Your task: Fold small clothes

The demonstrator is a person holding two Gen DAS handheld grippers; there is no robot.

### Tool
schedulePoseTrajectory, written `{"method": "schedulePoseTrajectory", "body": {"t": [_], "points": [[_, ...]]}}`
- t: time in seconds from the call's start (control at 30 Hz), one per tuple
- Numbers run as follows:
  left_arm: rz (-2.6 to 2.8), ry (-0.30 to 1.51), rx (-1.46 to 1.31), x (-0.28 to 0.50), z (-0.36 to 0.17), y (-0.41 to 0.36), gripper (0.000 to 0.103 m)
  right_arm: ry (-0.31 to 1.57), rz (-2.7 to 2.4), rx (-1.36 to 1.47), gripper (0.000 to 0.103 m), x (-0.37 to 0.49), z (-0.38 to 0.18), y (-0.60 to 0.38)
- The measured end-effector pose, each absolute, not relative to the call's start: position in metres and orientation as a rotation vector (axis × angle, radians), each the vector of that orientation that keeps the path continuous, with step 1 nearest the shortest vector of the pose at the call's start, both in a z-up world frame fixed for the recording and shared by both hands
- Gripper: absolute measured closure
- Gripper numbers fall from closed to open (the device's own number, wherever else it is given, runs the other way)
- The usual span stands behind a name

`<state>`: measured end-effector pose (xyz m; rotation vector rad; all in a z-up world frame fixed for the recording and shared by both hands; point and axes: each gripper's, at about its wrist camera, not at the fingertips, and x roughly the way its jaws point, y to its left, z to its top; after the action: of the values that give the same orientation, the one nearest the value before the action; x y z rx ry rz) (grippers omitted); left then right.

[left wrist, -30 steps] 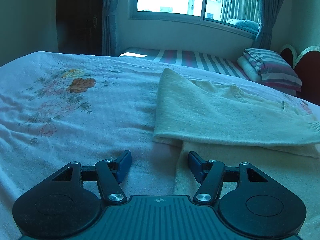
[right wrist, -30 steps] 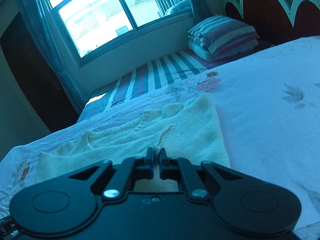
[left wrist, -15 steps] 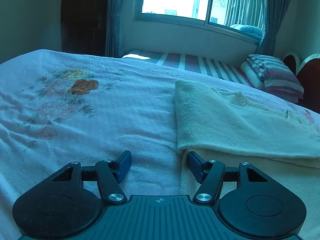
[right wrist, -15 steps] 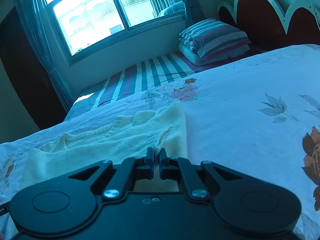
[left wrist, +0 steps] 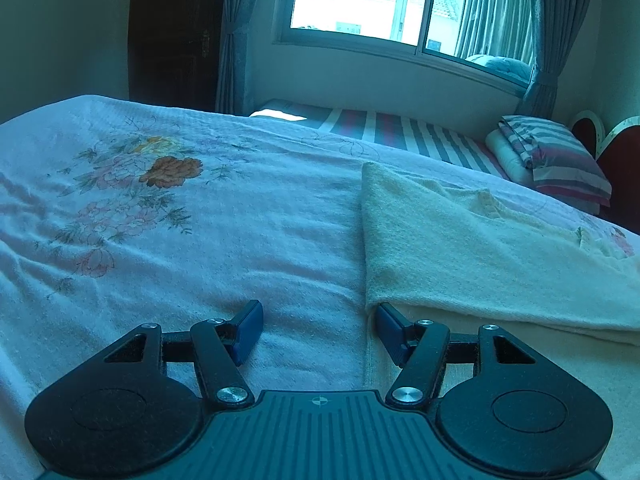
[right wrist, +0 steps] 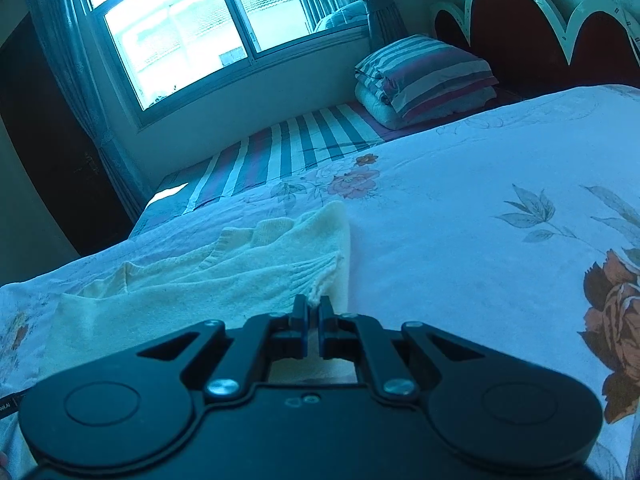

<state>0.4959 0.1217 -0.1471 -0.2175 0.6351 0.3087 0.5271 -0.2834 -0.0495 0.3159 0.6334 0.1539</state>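
Right gripper [right wrist: 314, 308] clenched on cream sweater [right wrist: 224, 276] cuff, carrying sleeve across for fold; left gripper [left wrist: 316, 326] released, empty, poised at folded edge over floral bedspread [left wrist: 200, 240].

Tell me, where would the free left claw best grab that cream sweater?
Probably the near left corner of the sweater, coming in low from the left. Its folded layers end there in a lifted edge just beyond the open left gripper, whose right finger is almost touching it.

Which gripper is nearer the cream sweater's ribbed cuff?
Right. The right gripper is shut on the ribbed cuff; the left gripper is open at the cream sweater's opposite folded edge.
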Motion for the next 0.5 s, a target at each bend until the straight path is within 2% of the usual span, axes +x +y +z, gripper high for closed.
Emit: {"method": "schedulePoseTrajectory", "body": {"t": [0.3, 0.4, 0.43, 0.5], "points": [[0.311, 0.641, -0.205, 0.497, -0.148, 0.123, 0.041, 0.669, 0.127, 0.322, 0.096, 0.524, -0.069, -0.289], [0.302, 0.657, -0.188, 0.495, -0.146, 0.126, 0.041, 0.66, 0.098, 0.335, 0.087, 0.523, -0.065, -0.295], [0.309, 0.666, -0.18, 0.492, -0.144, 0.129, 0.041, 0.651, 0.079, 0.35, 0.078, 0.52, -0.062, -0.3], [0.334, 0.651, -0.159, 0.484, -0.134, 0.135, 0.041, 0.58, 0.079, 0.371, 0.079, 0.512, -0.05, -0.311]]}}
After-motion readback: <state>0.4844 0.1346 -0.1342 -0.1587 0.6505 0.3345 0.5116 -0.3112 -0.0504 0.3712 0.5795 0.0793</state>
